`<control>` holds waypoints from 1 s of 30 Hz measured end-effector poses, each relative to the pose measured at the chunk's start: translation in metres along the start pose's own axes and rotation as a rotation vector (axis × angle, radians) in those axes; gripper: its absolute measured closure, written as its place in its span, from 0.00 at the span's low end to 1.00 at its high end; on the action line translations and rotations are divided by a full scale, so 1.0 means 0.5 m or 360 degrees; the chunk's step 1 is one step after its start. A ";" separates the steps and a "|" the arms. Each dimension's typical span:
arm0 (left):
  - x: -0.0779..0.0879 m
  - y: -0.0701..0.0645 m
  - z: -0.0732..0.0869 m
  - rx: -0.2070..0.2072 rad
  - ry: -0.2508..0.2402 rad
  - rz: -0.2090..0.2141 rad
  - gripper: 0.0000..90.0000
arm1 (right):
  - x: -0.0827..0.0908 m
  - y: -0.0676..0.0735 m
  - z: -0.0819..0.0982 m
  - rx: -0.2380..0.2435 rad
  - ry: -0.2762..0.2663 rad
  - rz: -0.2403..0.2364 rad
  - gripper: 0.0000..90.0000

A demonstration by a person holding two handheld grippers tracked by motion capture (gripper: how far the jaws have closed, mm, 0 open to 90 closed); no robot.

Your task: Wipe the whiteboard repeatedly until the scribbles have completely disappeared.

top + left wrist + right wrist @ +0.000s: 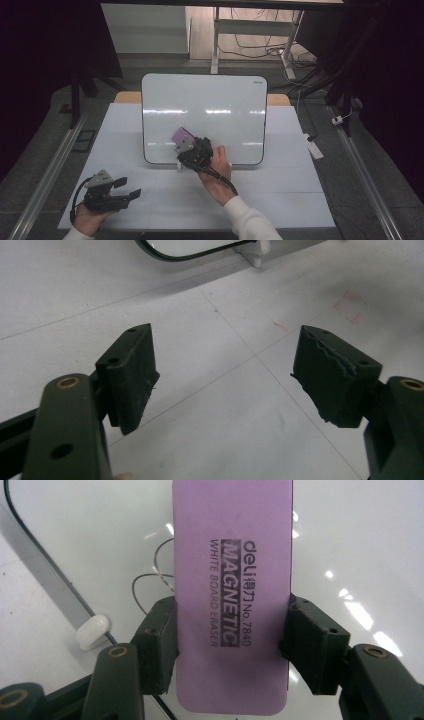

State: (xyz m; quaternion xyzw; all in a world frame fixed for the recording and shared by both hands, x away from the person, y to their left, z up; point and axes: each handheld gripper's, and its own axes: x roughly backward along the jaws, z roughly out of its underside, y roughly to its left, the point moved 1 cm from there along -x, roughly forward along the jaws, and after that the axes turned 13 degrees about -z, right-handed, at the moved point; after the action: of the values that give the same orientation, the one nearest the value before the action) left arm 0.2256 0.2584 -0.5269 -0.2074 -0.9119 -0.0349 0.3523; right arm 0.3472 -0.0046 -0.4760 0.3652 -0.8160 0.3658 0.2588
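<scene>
Right gripper view | purple eraser (232,600), black "MAGNETIC" print | right gripper (232,645) clamps it | left gripper (225,375) jaws apart, empty

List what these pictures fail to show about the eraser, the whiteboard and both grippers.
- Eraser underside: right gripper view, faces away; contact with the whiteboard unclear.
- Pen marks: partly behind the eraser.
- Right gripper: jaws hidden by its body in the high view.
- Left gripper: body cut off at the bottom edge.
</scene>
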 end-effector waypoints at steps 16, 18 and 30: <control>-0.001 -0.001 0.000 -0.0001 0.0004 -0.0001 0.29 | -0.020 0.073 0.021 0.0190 0.0105 -0.0084 0.46; -0.001 -0.001 0.000 -0.0004 0.0002 -0.0002 0.29 | -0.020 0.072 0.021 0.0168 0.0092 -0.0090 0.46; -0.001 0.000 0.000 0.0002 0.0005 0.0000 0.29 | -0.006 0.026 0.017 -0.0005 -0.0019 -0.0018 0.46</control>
State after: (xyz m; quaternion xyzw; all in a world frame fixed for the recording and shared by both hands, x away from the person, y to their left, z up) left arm 0.2257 0.2582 -0.5273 -0.2072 -0.9114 -0.0346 0.3539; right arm 0.3375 -0.0039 -0.4884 0.3715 -0.8160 0.3610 0.2565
